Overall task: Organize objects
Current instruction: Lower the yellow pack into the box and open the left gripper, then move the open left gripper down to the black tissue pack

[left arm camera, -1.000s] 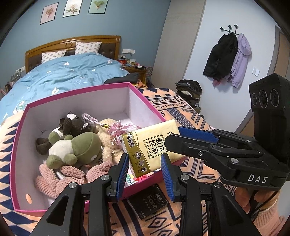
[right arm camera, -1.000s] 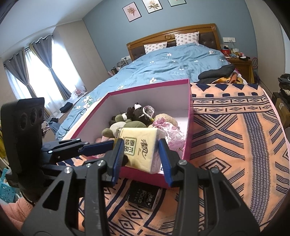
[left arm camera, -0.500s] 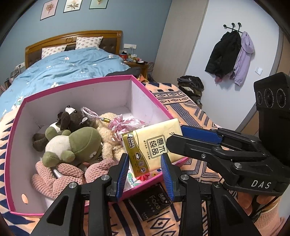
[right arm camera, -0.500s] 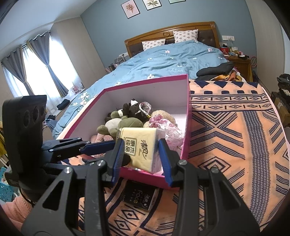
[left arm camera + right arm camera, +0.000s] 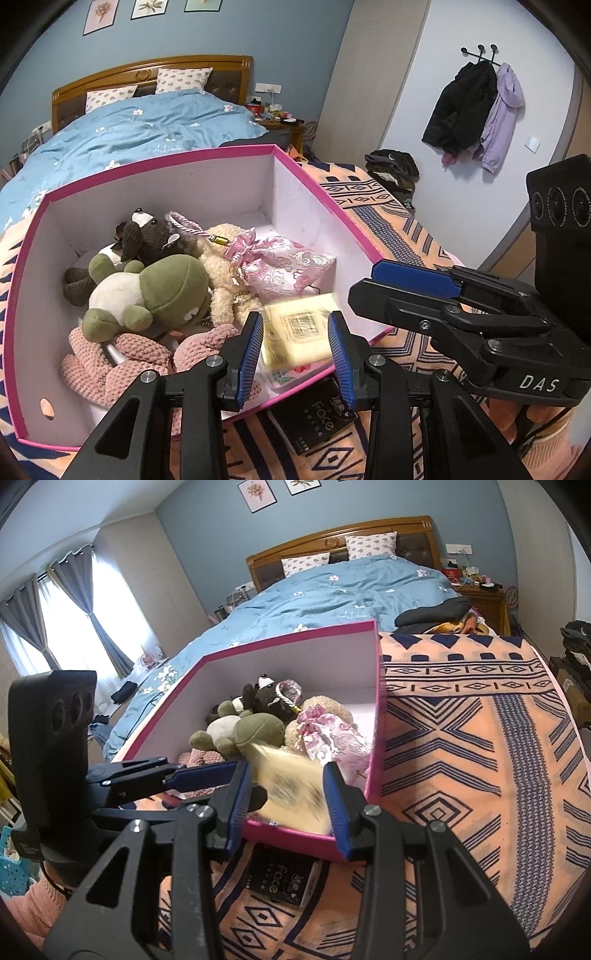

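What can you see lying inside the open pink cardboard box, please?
Inside the pink cardboard box: green plush frog, brown plush animal, cream teddy, pink brocade pouch, knitted pink toy, blurred yellow tissue pack. The floor beneath them is hidden.

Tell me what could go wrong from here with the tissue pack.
1. The tissue pack is motion-blurred right at the near wall of the pink box; it may end up propped on the rim or spill out.
2. The black box lies outside on the blanket, close under the left tongs and right tongs, easy to knock or overlook.
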A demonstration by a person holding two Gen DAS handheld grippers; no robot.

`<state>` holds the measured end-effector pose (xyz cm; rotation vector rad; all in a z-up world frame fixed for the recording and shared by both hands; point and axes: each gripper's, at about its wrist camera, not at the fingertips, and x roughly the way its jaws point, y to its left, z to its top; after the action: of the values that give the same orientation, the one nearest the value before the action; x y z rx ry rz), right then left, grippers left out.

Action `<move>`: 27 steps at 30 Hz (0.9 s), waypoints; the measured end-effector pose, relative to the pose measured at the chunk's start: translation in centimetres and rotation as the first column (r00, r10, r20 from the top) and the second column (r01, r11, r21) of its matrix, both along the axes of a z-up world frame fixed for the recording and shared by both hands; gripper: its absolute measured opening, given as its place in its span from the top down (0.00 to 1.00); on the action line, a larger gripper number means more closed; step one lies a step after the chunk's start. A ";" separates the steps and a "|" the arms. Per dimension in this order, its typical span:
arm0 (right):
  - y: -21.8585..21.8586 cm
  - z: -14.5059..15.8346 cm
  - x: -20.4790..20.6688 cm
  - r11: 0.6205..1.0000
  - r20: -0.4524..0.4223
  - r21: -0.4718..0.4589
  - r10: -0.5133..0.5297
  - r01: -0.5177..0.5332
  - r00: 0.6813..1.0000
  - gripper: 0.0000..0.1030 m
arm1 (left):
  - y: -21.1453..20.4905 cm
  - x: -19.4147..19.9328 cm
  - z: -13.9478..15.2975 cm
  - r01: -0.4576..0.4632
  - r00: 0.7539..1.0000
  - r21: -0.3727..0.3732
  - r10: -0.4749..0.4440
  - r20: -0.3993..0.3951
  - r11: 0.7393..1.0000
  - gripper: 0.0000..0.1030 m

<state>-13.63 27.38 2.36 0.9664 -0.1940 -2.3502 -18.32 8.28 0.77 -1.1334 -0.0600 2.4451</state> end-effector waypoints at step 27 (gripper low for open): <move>0.7 -1.0 7.1 0.988 -0.040 -0.013 0.153 -0.154 0.987 0.47 | -2.4 11.2 2.2 0.063 0.974 0.009 -0.059 -0.220 0.998 0.34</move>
<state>-6.48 28.11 1.33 0.8948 -0.1185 -2.2214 -7.17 5.84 2.92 -0.8389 0.0230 2.4939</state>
